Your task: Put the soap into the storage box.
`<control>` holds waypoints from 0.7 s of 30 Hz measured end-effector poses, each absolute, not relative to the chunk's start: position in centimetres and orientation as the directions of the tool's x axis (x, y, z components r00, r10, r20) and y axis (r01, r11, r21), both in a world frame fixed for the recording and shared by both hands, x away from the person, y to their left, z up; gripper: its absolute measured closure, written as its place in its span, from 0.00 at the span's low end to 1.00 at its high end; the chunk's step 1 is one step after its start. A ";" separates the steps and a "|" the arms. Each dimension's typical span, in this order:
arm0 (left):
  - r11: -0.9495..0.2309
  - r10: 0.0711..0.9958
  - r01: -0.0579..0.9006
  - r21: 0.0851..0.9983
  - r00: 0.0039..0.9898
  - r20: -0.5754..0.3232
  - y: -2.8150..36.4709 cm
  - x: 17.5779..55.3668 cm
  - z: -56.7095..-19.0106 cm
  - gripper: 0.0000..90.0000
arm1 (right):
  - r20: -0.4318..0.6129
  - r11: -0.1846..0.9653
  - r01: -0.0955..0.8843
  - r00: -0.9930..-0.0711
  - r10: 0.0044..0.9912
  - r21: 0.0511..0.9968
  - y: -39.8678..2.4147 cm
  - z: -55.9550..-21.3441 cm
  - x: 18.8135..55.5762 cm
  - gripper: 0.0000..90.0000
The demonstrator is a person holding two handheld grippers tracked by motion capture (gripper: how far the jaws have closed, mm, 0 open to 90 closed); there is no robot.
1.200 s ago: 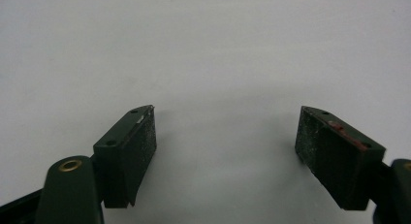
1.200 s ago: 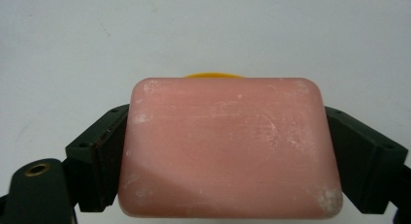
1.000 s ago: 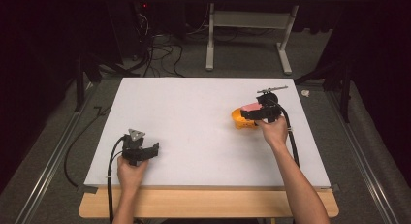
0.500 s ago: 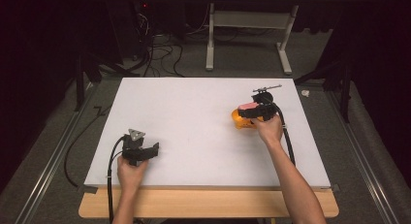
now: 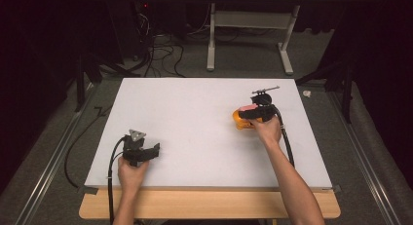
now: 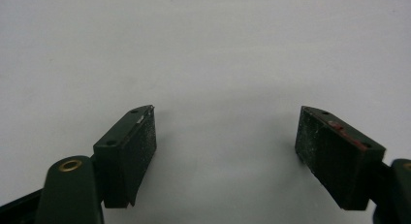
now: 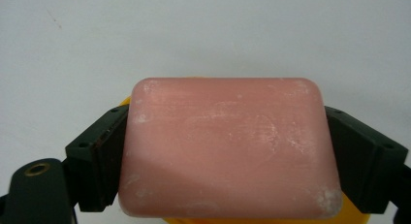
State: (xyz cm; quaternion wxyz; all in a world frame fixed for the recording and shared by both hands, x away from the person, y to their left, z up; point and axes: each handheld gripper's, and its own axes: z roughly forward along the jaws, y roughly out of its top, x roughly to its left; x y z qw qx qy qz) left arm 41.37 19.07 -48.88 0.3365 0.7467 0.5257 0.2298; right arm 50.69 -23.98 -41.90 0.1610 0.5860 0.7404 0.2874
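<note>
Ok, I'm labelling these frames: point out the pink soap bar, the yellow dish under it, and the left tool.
pink soap bar (image 7: 228,146), right gripper view, top face.
yellow dish (image 5: 237,119), high view, left rim.
left tool (image 6: 225,156), left gripper view, midway between its open jaws.

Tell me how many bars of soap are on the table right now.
1. The pink soap bar sits between the jaws of the right gripper, over a yellow dish toward the table's right side. The left gripper is open with nothing between its jaws.

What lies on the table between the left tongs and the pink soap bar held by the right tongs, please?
Nothing: in the high view, the white table is bare between the open left tongs and the pink soap bar over its orange dish.
</note>
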 end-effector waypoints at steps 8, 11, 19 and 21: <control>-0.221 0.940 0.630 0.745 0.341 -0.010 19.1 41.4 -48.9 0.25 | 0.094 0.146 0.779 -0.254 0.963 0.610 -23.7 -42.1 50.7 0.15; -0.222 0.940 0.629 0.745 0.342 -0.008 19.1 41.4 -48.9 0.25 | 0.094 0.144 0.779 -0.252 0.963 0.610 -23.7 -42.2 50.7 0.15; -0.223 0.940 0.629 0.745 0.342 -0.008 19.1 41.4 -48.9 0.25 | 0.094 0.139 0.780 -0.245 0.965 0.611 -23.7 -42.2 50.7 0.15; -0.223 0.940 0.629 0.745 0.342 -0.008 19.1 41.4 -48.9 0.25 | 0.094 0.135 0.780 -0.241 0.966 0.611 -23.7 -42.2 50.7 0.15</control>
